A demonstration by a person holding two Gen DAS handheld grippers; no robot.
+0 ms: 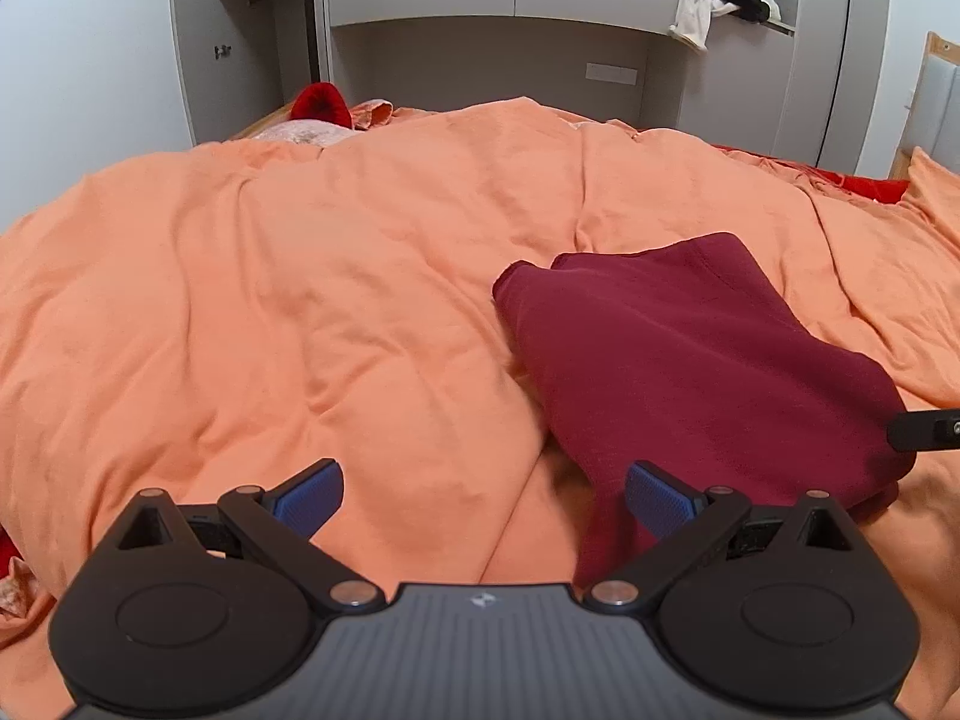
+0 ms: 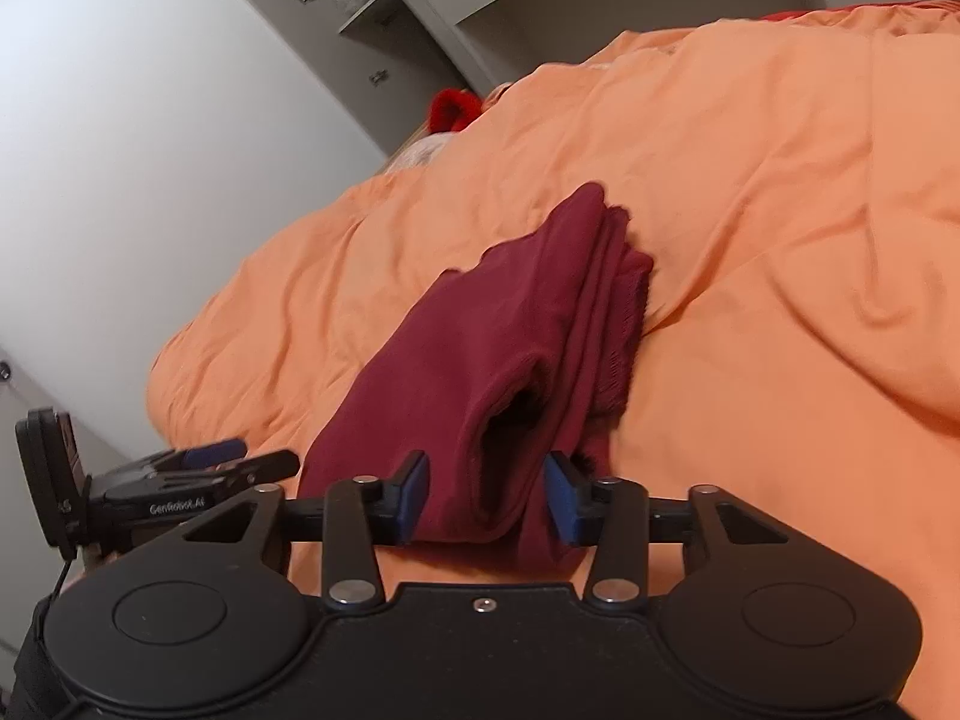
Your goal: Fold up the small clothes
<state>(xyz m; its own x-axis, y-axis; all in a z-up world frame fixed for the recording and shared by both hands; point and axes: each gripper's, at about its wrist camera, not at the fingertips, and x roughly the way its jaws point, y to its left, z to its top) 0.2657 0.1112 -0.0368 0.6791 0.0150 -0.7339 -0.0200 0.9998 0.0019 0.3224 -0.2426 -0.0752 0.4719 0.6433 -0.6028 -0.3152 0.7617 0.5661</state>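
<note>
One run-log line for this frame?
stage: fold done | maroon garment: folded on orange duvet | left gripper: open, empty | right gripper: open, straddling garment

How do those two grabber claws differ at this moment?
The left gripper stands wide open over the orange duvet, with nothing between its blue pads; the right gripper is narrower, straddling the near edge of the folded maroon garment. The left sits beside the garment, the right right at it. Both are black with blue pads and point downward at the bed.
</note>
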